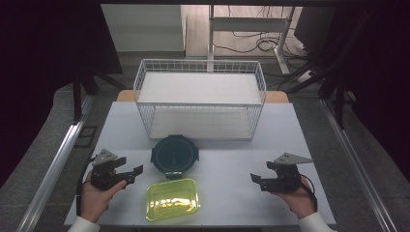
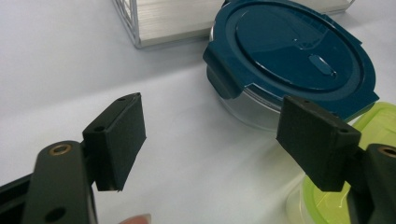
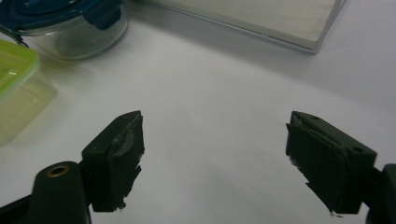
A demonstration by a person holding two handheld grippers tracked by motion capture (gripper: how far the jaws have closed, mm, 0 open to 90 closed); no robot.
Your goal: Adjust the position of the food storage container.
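Note:
A round glass container with a dark blue clip lid [image 1: 174,155] stands mid-table, seen close in the left gripper view [image 2: 292,56] and at the top left of the right gripper view [image 3: 70,23]. In front of it lies a rectangular container with a yellow-green lid [image 1: 172,198] [image 2: 373,135] [image 3: 14,70]. My left gripper [image 1: 134,175] rests at the left, held in a hand, jaws open and empty [image 2: 210,144], pointing toward the containers. At the right my right gripper [image 1: 256,181] is open too, nothing between its jaws [image 3: 215,163], aimed at bare table.
A white wire basket shelf [image 1: 200,99] with two tiers stands at the back of the white table [image 1: 227,169]. Its lower board edge shows in both gripper views [image 2: 177,28] [image 3: 261,23]. Beyond the table are desk legs and cables on the floor.

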